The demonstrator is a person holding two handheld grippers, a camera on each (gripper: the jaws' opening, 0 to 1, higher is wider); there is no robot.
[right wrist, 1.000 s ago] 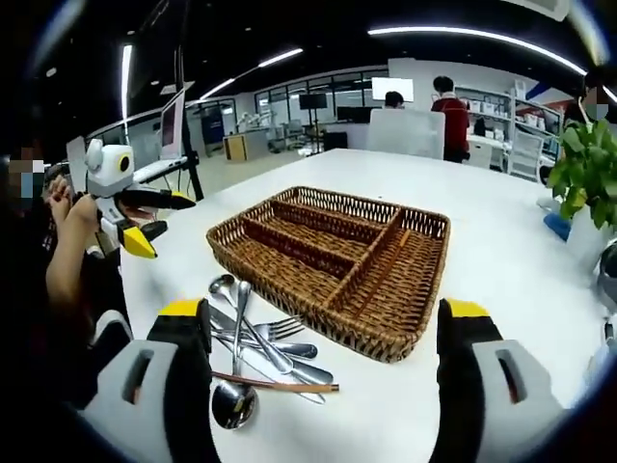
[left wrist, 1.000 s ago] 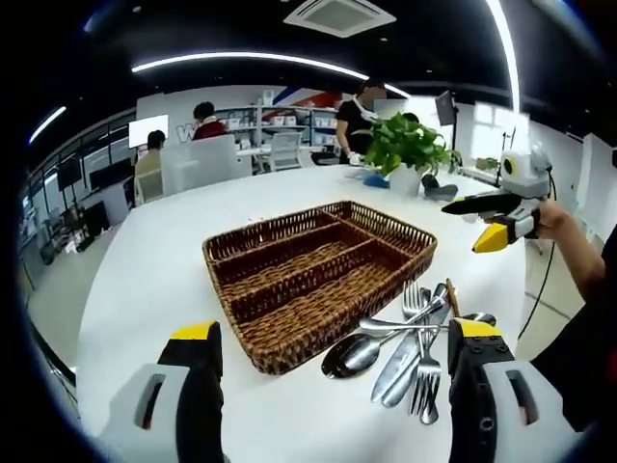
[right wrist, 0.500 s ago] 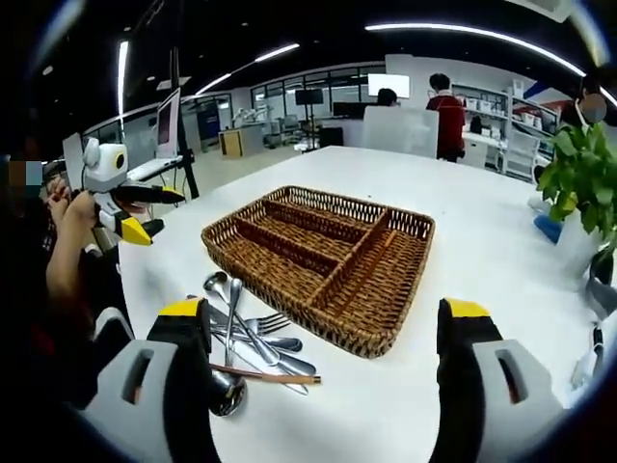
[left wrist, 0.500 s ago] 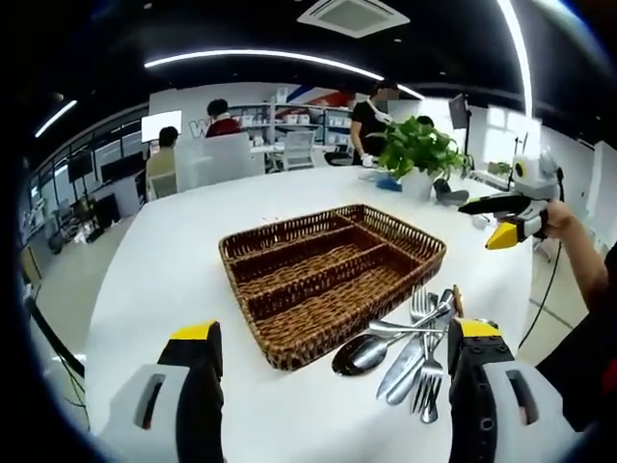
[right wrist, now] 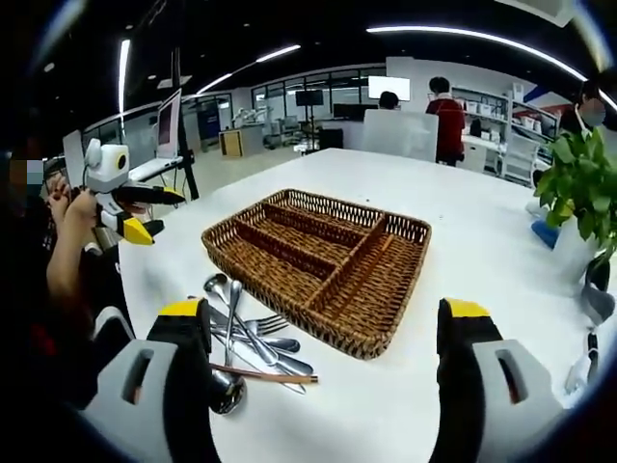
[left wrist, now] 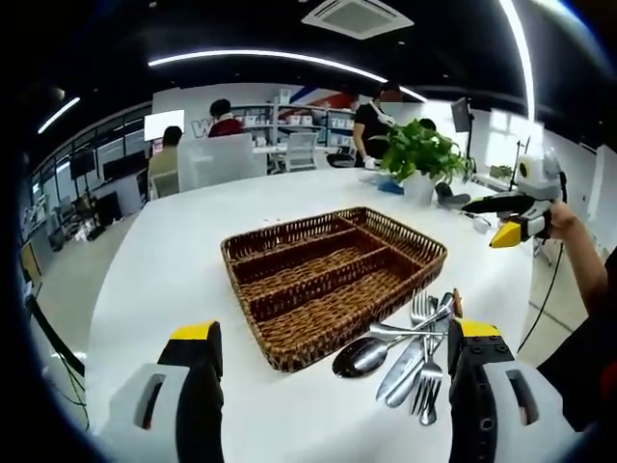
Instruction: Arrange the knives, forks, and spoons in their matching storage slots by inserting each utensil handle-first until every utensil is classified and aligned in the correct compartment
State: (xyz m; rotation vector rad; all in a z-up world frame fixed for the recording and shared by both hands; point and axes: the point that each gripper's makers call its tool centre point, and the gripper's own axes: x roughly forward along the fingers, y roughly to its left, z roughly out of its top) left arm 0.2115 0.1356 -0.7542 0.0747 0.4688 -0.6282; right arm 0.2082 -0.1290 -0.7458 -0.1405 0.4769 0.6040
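Two grippers hang over a white surface (left wrist: 174, 260) where we have a wicker tray (left wrist: 333, 280) and a loose heap of cutlery (left wrist: 410, 352) waiting beside it. Our left gripper (left wrist: 337, 338) has its fingers (left wrist: 198, 342) spread wide apart, holding nothing, and our right gripper (right wrist: 328, 323) is the same, fingers (right wrist: 463, 323) apart and empty above the surface (right wrist: 482, 251). From the left gripper view, the tray sits in the middle, its compartments bare, and the cutlery lies just beside its near right corner: a spoon (left wrist: 359, 355) with its bowl toward the tray, forks (left wrist: 421, 318) and a knife (left wrist: 400, 367) crossed over one another. From the right gripper view, the tray (right wrist: 323, 265) is ahead and the cutlery pile (right wrist: 253, 338) lies near its left edge, with spoons (right wrist: 220, 285), a fork (right wrist: 270, 325) and a slim brown stick (right wrist: 265, 376) across the near side of the heap. Each gripper appears in the other's view, held in a hand at the side, well apart from the tray: the right one (left wrist: 511, 220) by a potted plant (left wrist: 419, 154), the left one (right wrist: 130, 212) at the surface's far edge. Behind us, people (right wrist: 445, 111) stand in an open office.
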